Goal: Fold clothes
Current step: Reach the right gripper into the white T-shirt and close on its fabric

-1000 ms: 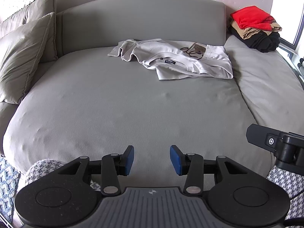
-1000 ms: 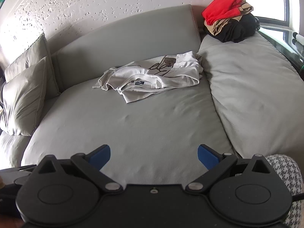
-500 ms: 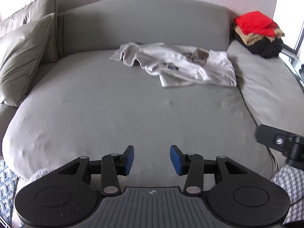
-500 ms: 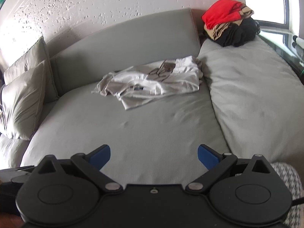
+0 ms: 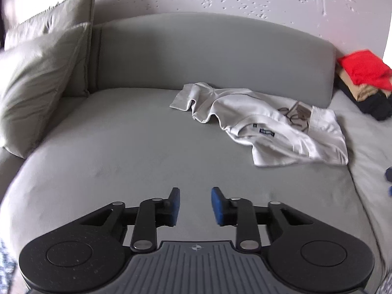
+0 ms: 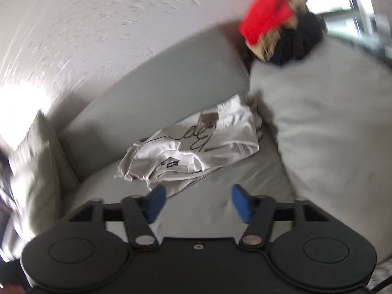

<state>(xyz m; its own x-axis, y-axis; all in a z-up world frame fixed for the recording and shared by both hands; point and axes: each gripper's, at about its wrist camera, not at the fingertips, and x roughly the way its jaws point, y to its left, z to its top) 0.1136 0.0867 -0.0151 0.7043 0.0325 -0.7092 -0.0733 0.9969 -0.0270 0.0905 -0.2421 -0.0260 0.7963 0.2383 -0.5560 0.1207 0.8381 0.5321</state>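
The grey sofa seat [image 5: 127, 147] offers a broad bare stretch between the grippers and the clothing, bounded at the back by the curved backrest [image 5: 208, 54] and on the left by two upright pillows [image 5: 36, 80]. To the right a seam divides this seat from a second large cushion [image 6: 330, 132], whose near edge rises just beside the garment. At the far right corner sits a pile of folded clothes [image 5: 365, 80] (red on top, tan and black beneath), well apart from both grippers.

The left gripper [image 5: 195, 207] hangs above the bare seat, its jaws closing to a narrow gap with nothing between them. The right gripper [image 6: 198, 202] has its jaws closing too, at a medium gap, and only the seat fabric shows between the blue pads; its left pad appears just in front of the garment's near edge, though whether it touches cannot be told through the blur.

The white shirt [image 5: 264, 125] lies crumpled and partly folded against the backrest, toward the seam. A dark label shows at its collar, and a dark looping print crosses the chest.
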